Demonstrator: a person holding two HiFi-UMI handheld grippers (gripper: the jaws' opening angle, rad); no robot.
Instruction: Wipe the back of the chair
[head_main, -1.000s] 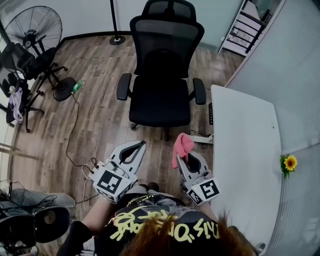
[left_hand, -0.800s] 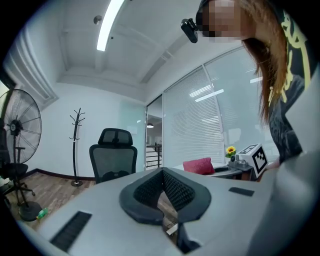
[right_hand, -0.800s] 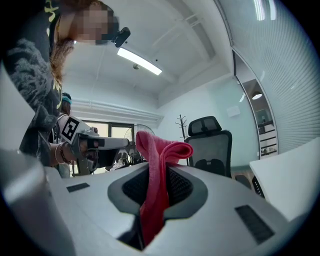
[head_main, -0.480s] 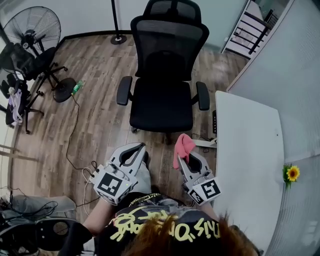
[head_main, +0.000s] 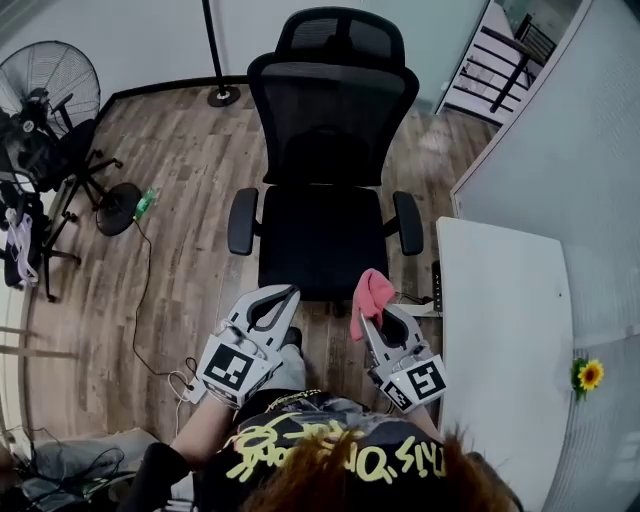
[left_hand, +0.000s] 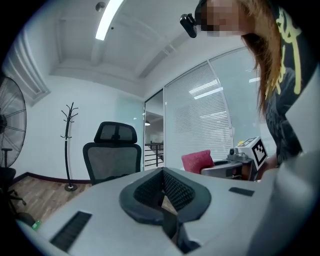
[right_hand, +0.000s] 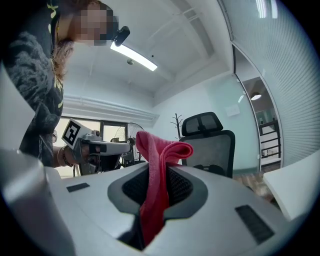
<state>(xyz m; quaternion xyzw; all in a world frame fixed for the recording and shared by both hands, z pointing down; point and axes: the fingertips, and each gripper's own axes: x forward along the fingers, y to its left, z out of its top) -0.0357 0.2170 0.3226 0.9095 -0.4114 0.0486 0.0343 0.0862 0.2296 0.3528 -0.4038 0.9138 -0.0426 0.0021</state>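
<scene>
The black office chair faces me in the head view, its mesh back and headrest rising behind the seat. My right gripper is shut on a pink cloth that sticks up from its jaws just short of the seat's front right corner. From the right gripper view the cloth stands folded between the jaws, the chair beyond it. My left gripper is shut with nothing in it, level with the seat's front left edge. The chair's back shows far off in the left gripper view.
A white desk stands right of the chair, a sunflower at its far side. On the left are a floor fan, a green bottle and a cable across the wood floor. A coat stand's base sits behind the chair.
The view has closed in on the chair, which now sits nearer and larger. Both grippers keep their pose, the right still holding the cloth.
</scene>
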